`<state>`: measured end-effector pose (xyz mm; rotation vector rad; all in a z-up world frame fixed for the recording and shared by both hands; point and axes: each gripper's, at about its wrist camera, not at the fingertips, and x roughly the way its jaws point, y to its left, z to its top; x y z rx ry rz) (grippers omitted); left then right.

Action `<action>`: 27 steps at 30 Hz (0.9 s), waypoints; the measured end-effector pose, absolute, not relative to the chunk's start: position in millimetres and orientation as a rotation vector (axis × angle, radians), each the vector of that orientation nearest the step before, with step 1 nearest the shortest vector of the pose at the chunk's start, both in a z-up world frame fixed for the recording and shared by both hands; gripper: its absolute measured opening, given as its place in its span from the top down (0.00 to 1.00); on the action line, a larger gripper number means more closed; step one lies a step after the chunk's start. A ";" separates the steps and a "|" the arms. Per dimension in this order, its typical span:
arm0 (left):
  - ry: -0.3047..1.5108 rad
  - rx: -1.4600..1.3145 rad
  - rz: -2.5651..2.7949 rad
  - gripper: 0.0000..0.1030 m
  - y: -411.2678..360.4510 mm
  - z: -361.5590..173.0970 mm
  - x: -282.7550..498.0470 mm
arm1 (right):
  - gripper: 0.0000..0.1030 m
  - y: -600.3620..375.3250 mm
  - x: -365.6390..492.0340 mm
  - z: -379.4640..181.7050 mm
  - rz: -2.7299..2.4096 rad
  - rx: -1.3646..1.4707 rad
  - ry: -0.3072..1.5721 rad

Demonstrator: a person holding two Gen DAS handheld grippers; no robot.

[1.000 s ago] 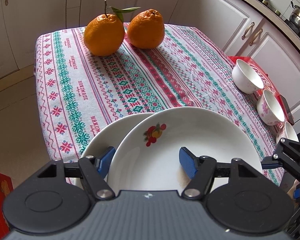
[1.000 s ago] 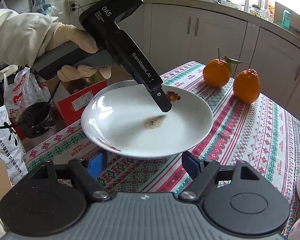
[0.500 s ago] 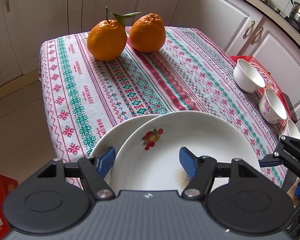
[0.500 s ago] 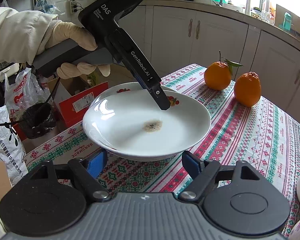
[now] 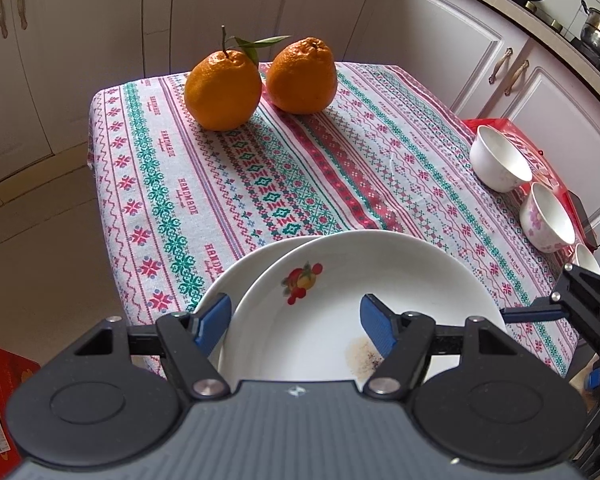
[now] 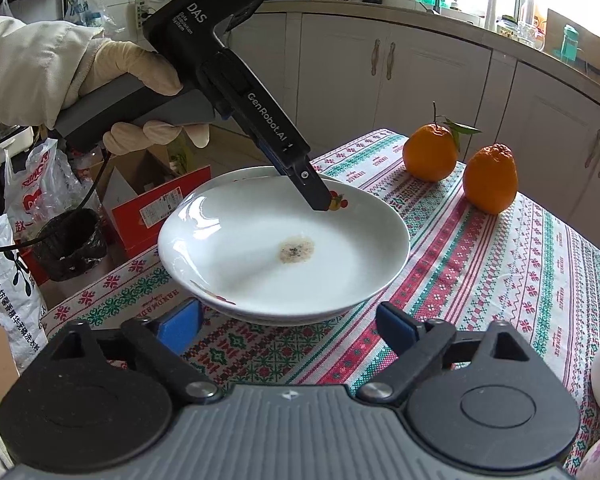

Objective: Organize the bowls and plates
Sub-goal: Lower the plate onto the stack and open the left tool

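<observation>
White lower plate [image 5: 224, 280] (mostly hidden) — overlapped.

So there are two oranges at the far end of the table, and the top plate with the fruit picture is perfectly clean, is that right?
Not quite. The top plate has a brownish speckled stain in its middle, plain in the right wrist view. The two oranges do sit at the table's far end.

Both wrist views look steeply down, close, from different sides, sharing the plate [image 5: 340, 320].
</observation>
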<state>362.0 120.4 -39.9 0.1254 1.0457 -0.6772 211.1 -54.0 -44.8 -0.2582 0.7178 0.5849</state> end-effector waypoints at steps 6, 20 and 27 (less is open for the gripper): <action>1.041 0.138 -0.667 0.31 119.3 -39.6 359.5 | 0.00 -57.9 210.5 -42.0 0.581 -0.238 0.710; 1.013 0.145 -0.643 0.25 121.4 -36.2 359.1 | 0.06 -59.6 213.7 -44.0 0.612 -0.215 0.706; 0.952 0.165 -0.608 0.22 119.6 -28.9 351.6 | 0.00 -71.2 210.0 -42.5 0.559 -0.189 0.724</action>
